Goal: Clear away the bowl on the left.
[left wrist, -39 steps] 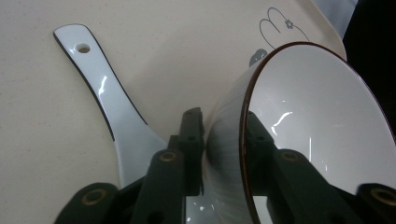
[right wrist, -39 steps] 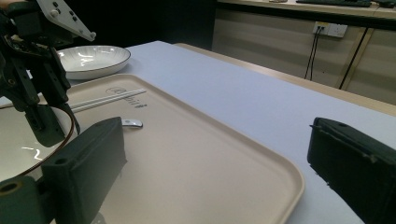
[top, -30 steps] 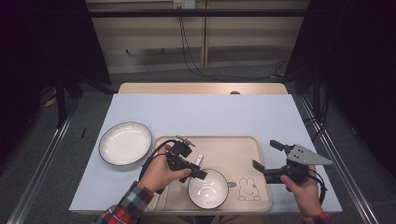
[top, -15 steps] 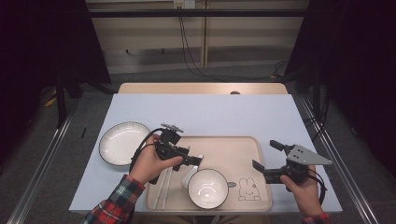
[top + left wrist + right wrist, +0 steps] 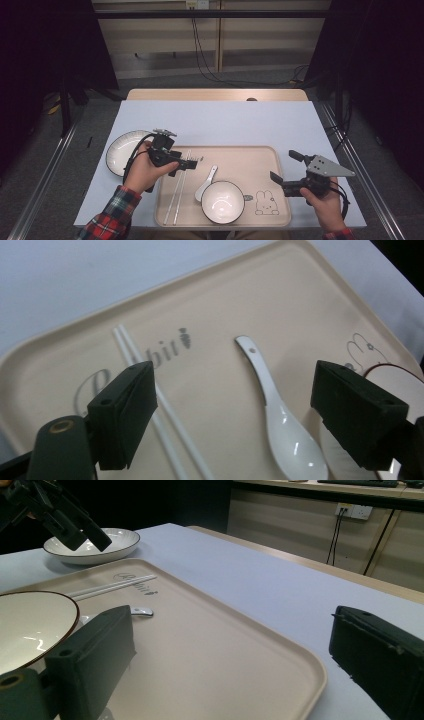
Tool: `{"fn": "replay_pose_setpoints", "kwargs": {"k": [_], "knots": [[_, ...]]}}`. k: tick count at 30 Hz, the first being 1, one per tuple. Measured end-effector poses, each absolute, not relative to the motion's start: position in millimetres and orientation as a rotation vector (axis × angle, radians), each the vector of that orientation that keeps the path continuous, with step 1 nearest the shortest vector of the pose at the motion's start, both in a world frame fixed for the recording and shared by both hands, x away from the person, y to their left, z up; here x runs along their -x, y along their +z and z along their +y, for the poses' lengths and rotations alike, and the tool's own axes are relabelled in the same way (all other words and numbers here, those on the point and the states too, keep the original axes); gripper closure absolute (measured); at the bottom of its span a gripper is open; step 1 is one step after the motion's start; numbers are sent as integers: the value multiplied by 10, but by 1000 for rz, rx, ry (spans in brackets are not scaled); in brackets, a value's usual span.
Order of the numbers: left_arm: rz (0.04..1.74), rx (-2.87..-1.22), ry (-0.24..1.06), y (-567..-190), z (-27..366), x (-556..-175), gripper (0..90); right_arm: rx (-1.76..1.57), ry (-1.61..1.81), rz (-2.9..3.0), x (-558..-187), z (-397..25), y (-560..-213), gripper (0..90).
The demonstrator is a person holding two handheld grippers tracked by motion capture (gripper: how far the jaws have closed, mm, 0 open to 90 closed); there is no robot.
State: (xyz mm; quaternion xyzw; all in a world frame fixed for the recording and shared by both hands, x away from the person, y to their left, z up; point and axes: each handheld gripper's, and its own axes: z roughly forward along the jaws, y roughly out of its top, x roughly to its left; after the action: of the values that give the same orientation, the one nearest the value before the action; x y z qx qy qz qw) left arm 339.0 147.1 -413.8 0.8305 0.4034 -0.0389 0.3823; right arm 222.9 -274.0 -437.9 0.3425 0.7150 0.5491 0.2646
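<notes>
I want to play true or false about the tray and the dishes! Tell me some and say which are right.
1. The spoon lies on the tray. True.
2. The left gripper holds the chopsticks. False: it is open above them, holding nothing.
3. The plate sits on the tray. False: it sits on the table, left of the tray.
4. The bowl is on the tray. True.
5. The right gripper is open. True.

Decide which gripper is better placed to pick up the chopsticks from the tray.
Left. The left gripper hovers open right over the chopsticks, while the right gripper sits beyond the tray's far edge.
</notes>
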Motion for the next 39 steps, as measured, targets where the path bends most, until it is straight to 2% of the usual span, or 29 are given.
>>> {"fn": "replay_pose_setpoints", "kwargs": {"k": [11, 39], "knots": [[1100, -2102, -58, -4192, 1803, -3414, 155, -930, 1478, 1935, -2233, -2732, -4386, 37], [1270, -2060, 64, -4334, 2608, -3446, 149, -924, 1471, 1941, -2241, -2729, -4391, 37]]}}
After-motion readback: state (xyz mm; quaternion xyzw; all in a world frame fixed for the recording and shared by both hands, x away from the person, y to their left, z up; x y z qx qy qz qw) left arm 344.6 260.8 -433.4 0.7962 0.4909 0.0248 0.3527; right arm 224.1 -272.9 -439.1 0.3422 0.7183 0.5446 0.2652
